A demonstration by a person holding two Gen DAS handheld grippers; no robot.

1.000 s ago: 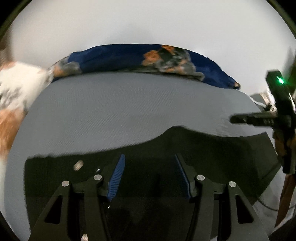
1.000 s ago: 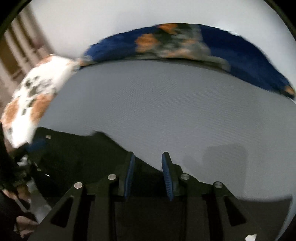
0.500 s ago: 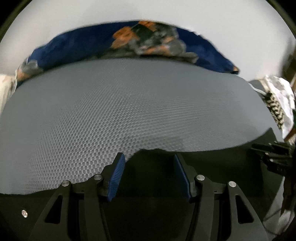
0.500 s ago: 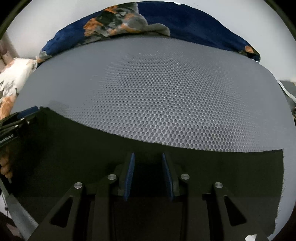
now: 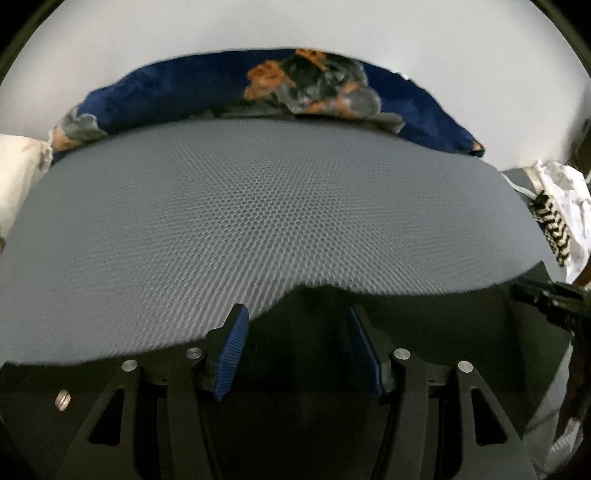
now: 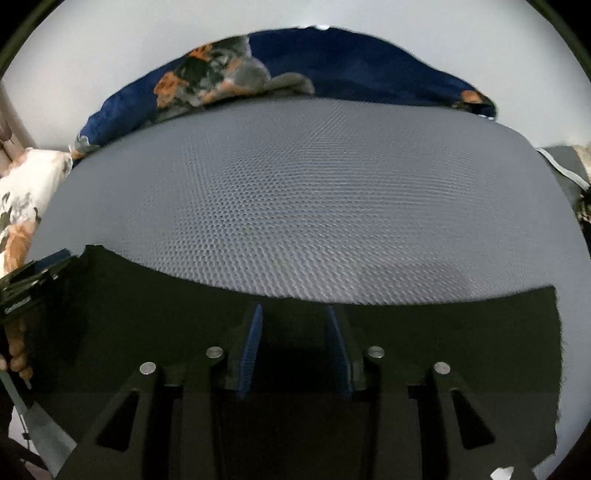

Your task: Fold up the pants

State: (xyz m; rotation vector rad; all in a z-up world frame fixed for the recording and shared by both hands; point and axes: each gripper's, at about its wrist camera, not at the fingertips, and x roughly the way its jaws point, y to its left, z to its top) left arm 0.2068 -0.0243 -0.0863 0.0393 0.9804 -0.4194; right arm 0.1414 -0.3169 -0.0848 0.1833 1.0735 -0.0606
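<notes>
Probably a home bedroom: grey honeycomb-textured mattress (image 5: 258,206), navy floral bedding (image 5: 192,92), pale wall (image 5: 295,26).

grey honeycomb-textured mat (image 5: 258,221) covering the surface, navy floral blanket (image 5: 207,92) bunched along its far edge, white floral pillow (image 6: 26,192) off left, plain white wall (image 5: 295,26) behind

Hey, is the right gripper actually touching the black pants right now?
Cannot tell. In the right wrist view the right gripper, jaws opening, sits over the dark pants, but black on black hides any contact or gap.
</notes>
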